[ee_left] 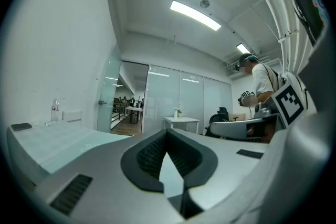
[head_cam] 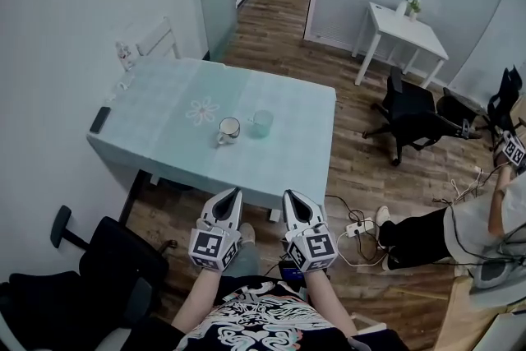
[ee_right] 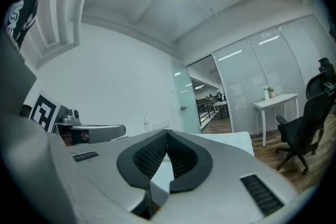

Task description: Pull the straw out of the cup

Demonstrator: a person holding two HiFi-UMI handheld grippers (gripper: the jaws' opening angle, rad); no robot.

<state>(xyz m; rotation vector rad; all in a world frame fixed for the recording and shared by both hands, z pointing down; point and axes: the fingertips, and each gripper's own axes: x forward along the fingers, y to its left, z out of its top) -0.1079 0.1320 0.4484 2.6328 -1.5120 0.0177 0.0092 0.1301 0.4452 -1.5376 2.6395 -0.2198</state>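
Okay, both grippers sit low in the frame, side by side, just short of the near edge of the counter (head_cam: 164,107). On the left gripper (head_cam: 233,195) the jaws are pressed together with nothing between them, and its own view confirms it: the dark pads meet at the tips. The right gripper (head_cam: 290,197) is the same story, jaws closed and empty, tips pointing toward the counter. Both are well apart from the cups.

On the counter's pale green top, near the middle of the frame, stand a white mug (head_cam: 228,130) and, just beside it on the right, a clear cup (head_cam: 262,123). Both are upright. The straw is too small to make out from the head view, so I cannot tell which of the two holds it.

A dark phone (head_cam: 99,119) lies at the counter's left edge. A black office chair (head_cam: 115,259) fills the lower left. A second office chair (head_cam: 411,115) stands on the wood floor (head_cam: 362,168) at right, and a small white table (head_cam: 407,25) sits toward the upper right. A person (head_cam: 415,228) is low down at the right edge.
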